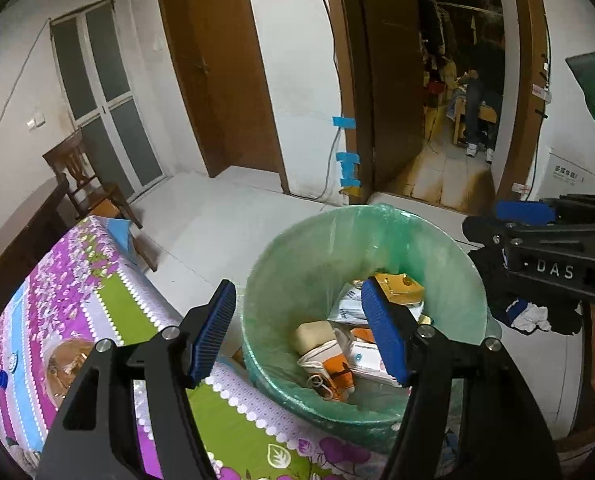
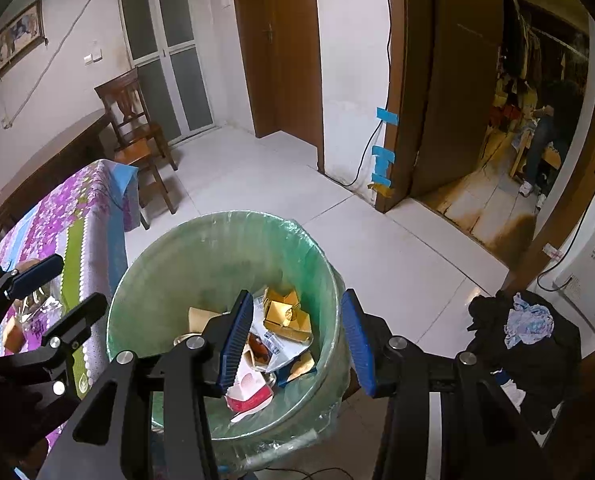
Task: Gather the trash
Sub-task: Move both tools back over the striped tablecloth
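The trash bin (image 2: 221, 256), lined with a green bag, stands on the floor just below and ahead of both tools, tight against the corner of the desk (image 1: 77, 280) with its flowered cloth; inside lie cartons, wrappers and a gold box (image 2: 287, 314), and the fill looks well short of the rim. The left tool (image 1: 301, 332) hangs over the near rim with its jaws apart and nothing between the blue pads — its left finger above the desk edge, its right one above the trash. The right tool (image 2: 293, 340) also points down into the bin, jaws part-way apart and empty, its right finger over the bin's far wall. By my reading a drop is finished or a new fetch is due, so the best move is to lift clear of the thin bag before swinging toward the desk, where a clear wrapper (image 1: 69, 360) lies left of the left tool. To the right of the right tool a heap of dark clothes (image 2: 529, 344) sits close and could snag; the chair (image 2: 137, 128) beyond the desk is well apart.
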Action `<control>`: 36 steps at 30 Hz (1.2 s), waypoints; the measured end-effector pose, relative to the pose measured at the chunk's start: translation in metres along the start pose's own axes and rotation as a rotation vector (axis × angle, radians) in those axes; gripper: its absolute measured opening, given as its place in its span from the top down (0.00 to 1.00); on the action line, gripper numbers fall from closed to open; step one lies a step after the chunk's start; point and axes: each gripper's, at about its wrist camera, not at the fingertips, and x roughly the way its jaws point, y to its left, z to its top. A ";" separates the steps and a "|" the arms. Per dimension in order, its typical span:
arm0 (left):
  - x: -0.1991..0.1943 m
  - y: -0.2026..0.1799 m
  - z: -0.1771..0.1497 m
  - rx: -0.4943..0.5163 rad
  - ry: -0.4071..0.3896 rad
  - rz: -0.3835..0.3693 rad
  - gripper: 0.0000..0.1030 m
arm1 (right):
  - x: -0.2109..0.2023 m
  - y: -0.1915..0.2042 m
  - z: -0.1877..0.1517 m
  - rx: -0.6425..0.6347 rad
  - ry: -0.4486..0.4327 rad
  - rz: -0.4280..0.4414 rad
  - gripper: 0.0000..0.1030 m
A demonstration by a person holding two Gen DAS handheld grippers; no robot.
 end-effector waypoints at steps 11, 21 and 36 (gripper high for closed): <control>-0.037 0.041 -0.029 -0.105 -0.061 0.147 0.30 | -0.038 0.027 -0.021 -0.017 -0.221 -0.008 0.53; -0.094 0.143 -0.097 -0.365 -0.047 0.296 0.28 | -0.065 0.104 -0.058 -0.075 -0.390 0.089 0.43; -0.205 0.279 -0.236 -0.759 0.006 0.661 0.23 | -0.088 0.293 -0.114 -0.527 -0.380 0.376 0.17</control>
